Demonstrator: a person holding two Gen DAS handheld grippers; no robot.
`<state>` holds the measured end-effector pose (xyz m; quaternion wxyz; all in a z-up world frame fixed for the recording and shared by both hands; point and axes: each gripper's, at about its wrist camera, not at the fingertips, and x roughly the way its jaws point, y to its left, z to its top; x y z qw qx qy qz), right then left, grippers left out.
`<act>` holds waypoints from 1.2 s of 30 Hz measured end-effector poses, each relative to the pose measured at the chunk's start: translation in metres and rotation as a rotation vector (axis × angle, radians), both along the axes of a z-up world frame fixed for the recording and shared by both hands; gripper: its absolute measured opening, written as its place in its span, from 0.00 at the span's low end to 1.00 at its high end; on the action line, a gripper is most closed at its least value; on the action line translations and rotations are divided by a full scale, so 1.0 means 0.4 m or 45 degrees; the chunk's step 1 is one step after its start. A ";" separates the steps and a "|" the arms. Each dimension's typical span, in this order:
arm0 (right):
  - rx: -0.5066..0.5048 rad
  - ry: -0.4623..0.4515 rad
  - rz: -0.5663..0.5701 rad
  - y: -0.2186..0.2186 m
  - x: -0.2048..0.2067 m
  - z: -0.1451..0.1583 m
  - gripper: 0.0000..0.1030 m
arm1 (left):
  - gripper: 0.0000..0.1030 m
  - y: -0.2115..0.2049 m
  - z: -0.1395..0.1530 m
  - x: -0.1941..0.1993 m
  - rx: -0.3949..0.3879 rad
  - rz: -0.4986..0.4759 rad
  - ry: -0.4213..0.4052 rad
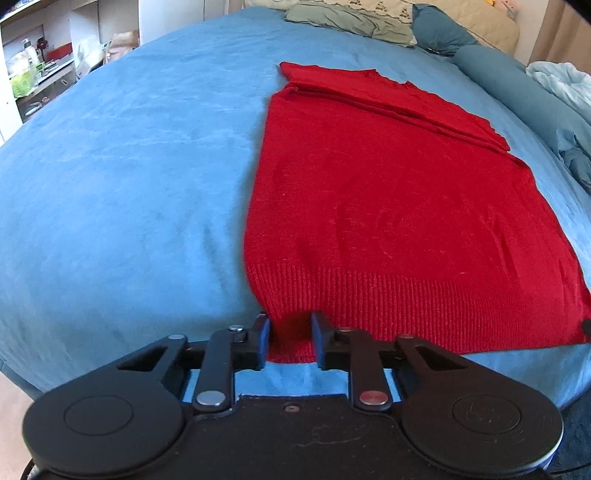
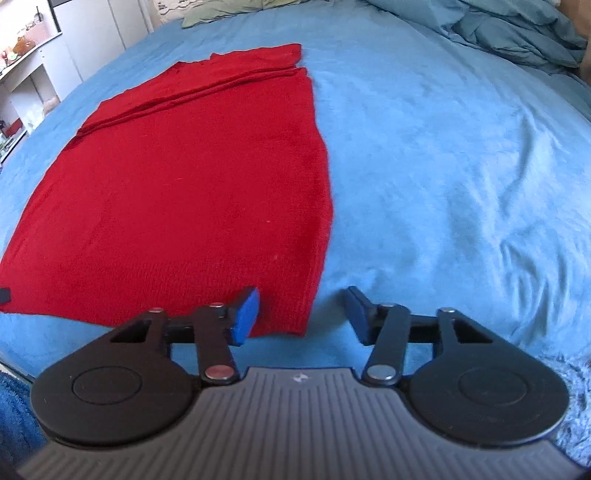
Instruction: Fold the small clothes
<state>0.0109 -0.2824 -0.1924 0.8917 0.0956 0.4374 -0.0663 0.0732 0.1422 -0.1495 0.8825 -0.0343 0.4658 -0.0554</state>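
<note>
A red knit sweater [image 1: 388, 206] lies flat on the blue bedsheet [image 1: 129, 166], with its sleeves folded across the far end. My left gripper [image 1: 290, 334] is at the near left corner of the ribbed hem, its jaws partly closed with the hem fabric between them. In the right wrist view the sweater [image 2: 177, 192] fills the left half. My right gripper [image 2: 301, 314] is open around the near right corner of the hem, its left finger over the fabric and its right finger over the bare sheet [image 2: 443, 184].
Pillows [image 1: 351, 18] and a rumpled blue duvet [image 2: 517, 33] lie at the head and right side of the bed. Shelves with clutter [image 1: 37, 62] stand to the left beyond the bed's edge. The bed's near edge runs just below both grippers.
</note>
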 end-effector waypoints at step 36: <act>0.146 -0.445 -0.058 -0.158 1.009 0.260 0.21 | 0.03 -0.201 0.254 0.994 -0.006 0.253 -0.479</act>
